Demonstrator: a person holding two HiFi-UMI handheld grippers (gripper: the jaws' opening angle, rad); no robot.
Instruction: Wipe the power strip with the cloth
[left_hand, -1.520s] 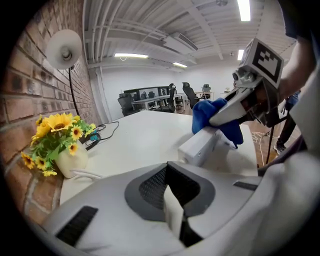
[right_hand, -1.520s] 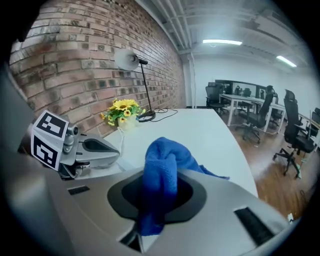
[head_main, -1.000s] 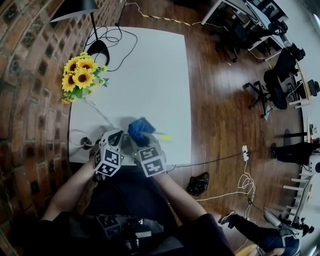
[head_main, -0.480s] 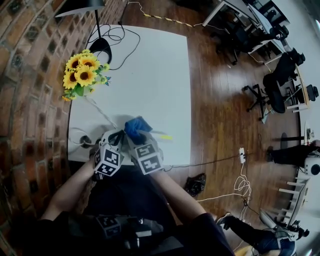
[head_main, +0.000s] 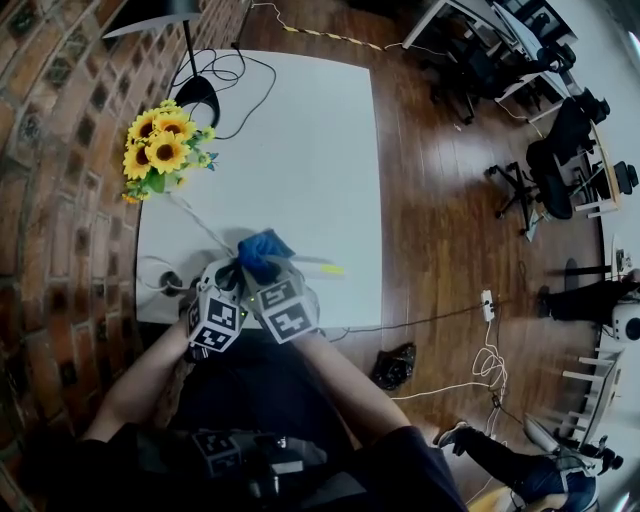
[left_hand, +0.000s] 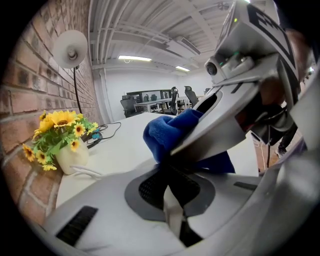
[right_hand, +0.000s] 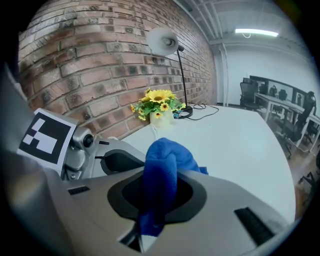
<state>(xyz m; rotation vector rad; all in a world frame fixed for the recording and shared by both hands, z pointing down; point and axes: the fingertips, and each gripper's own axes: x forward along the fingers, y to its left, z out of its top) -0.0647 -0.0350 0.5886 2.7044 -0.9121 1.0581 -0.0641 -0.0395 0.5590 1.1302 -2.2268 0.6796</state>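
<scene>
My right tongs (head_main: 264, 272) are clamped on the blue cloth (head_main: 262, 247): in the right gripper view it runs up between the jaws and bunches above them. My left tongs (head_main: 229, 276) sit just beside them with the jaws together. A thin pale sliver shows at their tips, and I cannot tell what it is. Both are low over the desk (head_main: 300, 150), near its front edge. What I take for the power strip (head_main: 310, 263), a pale bar with a yellow end, pokes out to the right from under the cloth. Sunflowers (head_main: 160, 150) and a lamp (head_main: 190, 85) stand well apart along the brick side.
</scene>
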